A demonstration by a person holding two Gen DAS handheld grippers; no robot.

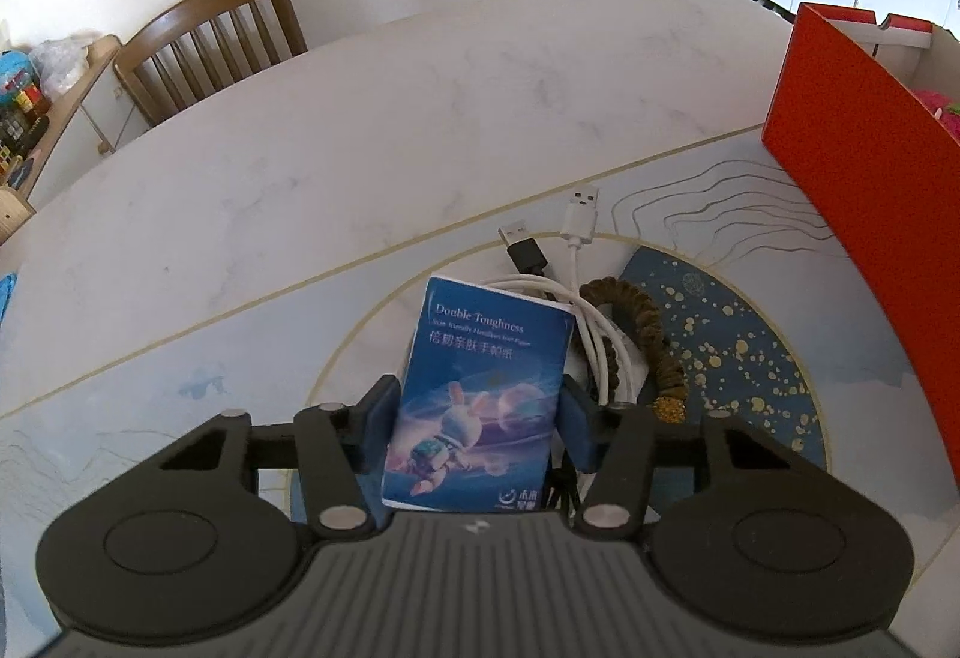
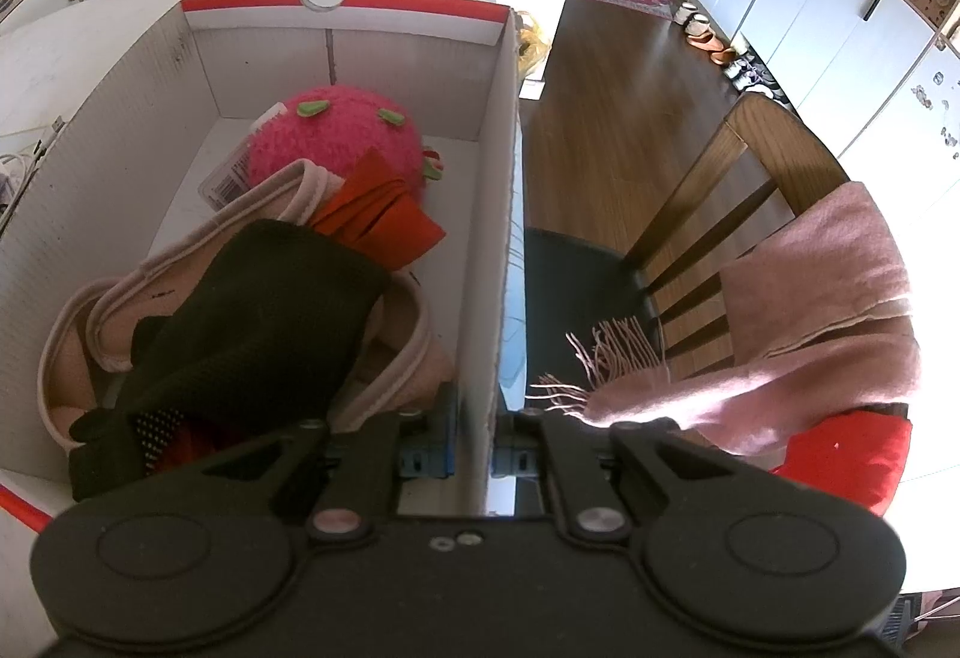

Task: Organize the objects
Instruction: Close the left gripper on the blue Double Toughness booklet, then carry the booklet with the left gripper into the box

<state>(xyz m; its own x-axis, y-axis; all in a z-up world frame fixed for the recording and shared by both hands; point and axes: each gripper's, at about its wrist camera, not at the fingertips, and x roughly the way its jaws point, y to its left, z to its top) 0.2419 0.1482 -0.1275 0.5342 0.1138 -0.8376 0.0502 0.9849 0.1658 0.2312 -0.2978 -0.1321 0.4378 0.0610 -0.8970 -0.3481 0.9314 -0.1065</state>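
While our right gripper pinches the half-filled box wall, our left gripper clasps the tissue pack; cables remain.

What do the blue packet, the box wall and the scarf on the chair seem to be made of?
Blue packet: glossy printed plastic film, probably; it shines.
Box wall: corrugated cardboard, matt white inside; faint ribbing shows.
Scarf: soft, fuzzy pink woven fabric, perhaps wool; its end is fringed.

A: The tissue pack is blue with a cartoon rabbit; the cables, one white, one black.

B: The box is red outside, white inside; the plush is pink with green flecks.
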